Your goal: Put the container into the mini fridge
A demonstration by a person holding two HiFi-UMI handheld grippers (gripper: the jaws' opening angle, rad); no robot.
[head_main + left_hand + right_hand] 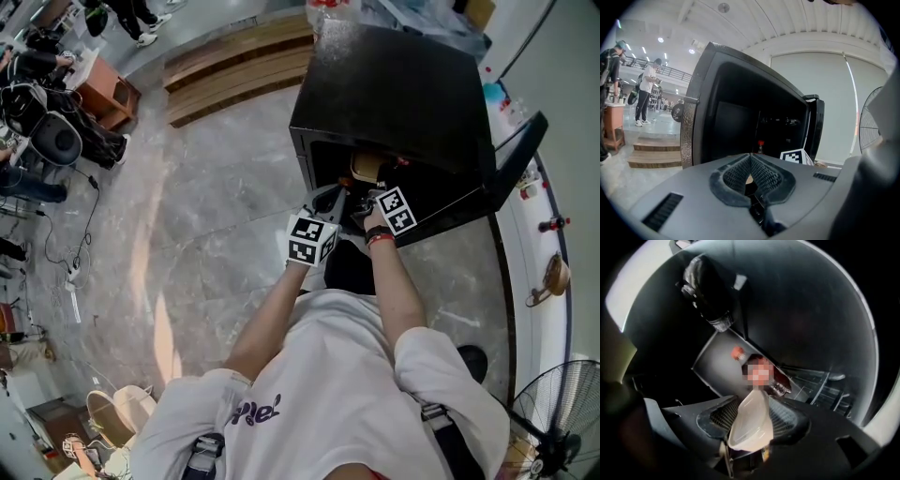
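Observation:
The black mini fridge point(394, 94) stands open on the floor, its door point(514, 159) swung to the right. My right gripper point(752, 420) reaches inside it. A translucent white container point(750, 420) sits edge-on between its wide-set pads point(787, 416), which do not seem to press on it, so this gripper is open. Beyond the container lies a dark bottle with a red cap point(737, 352). My left gripper point(750, 157) hangs just outside the fridge point(740, 117), shut with nothing in it. In the head view both marker cubes, left point(311, 239) and right point(396, 210), are at the fridge's opening.
A second dark bottle point(705, 287) and a wire rack point(825, 385) are inside the fridge. Wooden steps point(239, 70) lie behind to the left, and a fan point(558, 412) stands at the right. People point(647, 89) stand far off to the left.

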